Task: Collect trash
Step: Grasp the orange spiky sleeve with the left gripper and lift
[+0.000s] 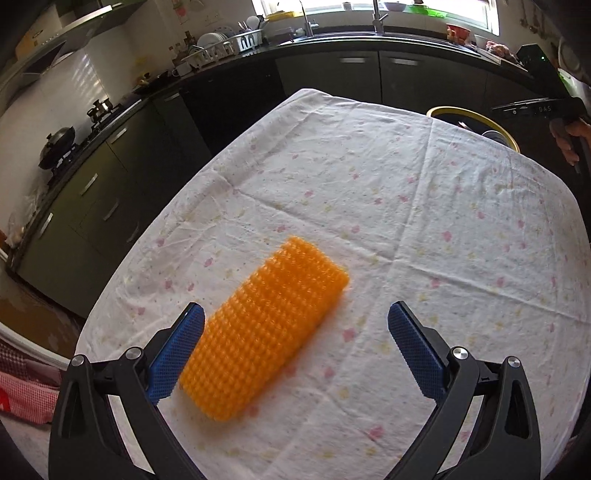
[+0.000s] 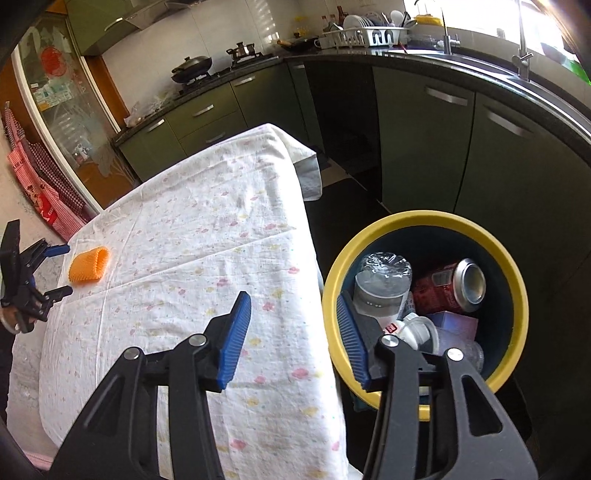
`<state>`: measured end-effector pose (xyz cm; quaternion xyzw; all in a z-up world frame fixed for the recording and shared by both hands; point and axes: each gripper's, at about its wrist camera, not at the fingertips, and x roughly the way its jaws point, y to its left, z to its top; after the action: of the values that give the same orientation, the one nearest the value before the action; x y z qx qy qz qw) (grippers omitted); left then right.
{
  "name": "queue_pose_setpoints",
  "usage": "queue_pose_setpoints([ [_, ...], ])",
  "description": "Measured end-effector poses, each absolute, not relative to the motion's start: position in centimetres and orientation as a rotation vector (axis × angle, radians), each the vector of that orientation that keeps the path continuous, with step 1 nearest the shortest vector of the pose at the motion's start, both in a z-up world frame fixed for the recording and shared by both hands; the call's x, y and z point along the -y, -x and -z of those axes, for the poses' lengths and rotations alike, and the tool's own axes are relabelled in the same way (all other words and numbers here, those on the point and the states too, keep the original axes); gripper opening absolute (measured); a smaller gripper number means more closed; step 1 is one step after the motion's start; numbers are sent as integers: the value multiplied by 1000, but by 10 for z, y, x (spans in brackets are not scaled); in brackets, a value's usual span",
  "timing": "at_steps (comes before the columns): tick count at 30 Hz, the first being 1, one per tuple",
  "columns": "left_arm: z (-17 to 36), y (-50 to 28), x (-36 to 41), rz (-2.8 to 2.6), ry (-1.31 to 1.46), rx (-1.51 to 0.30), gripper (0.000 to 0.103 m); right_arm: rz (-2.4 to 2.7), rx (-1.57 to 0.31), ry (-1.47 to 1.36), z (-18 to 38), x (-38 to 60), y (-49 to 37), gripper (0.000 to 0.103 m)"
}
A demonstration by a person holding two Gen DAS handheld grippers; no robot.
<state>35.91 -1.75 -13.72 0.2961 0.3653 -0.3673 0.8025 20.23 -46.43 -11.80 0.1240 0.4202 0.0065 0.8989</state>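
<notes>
Foam net (image 1: pixel 266 328), orange, lies on the tablecloth (image 1: pixel 424 229) between the wide-open fingers of the left gripper (image 1: pixel 295 314). Right gripper (image 2: pixel 293 306) is open and empty beside the bin (image 2: pixel 517 302), which holds a can (image 2: pixel 452 286) and a bottle (image 2: pixel 380 284).

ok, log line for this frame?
left gripper: open, around orange foam net | right gripper: open, empty, by yellow-rimmed bin | net ungrasped

Home kitchen: green cabinets (image 2: pixel 417 140) ran under a dark counter, with wok (image 2: pixel 192 68) on gas hob, dish rack (image 2: pixel 364 35), sink tap (image 1: pixel 376 16).
</notes>
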Motion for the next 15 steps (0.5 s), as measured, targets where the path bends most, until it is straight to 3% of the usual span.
queue_pose_setpoints([
  [10, 170, -409, 7, 890, -633, -867, 96, 10, -970, -239, 132, 452, -235, 48],
  [15, 175, -409, 4, 920, -611, -892, 87, -3, -989, -221, 134, 441, -247, 49],
])
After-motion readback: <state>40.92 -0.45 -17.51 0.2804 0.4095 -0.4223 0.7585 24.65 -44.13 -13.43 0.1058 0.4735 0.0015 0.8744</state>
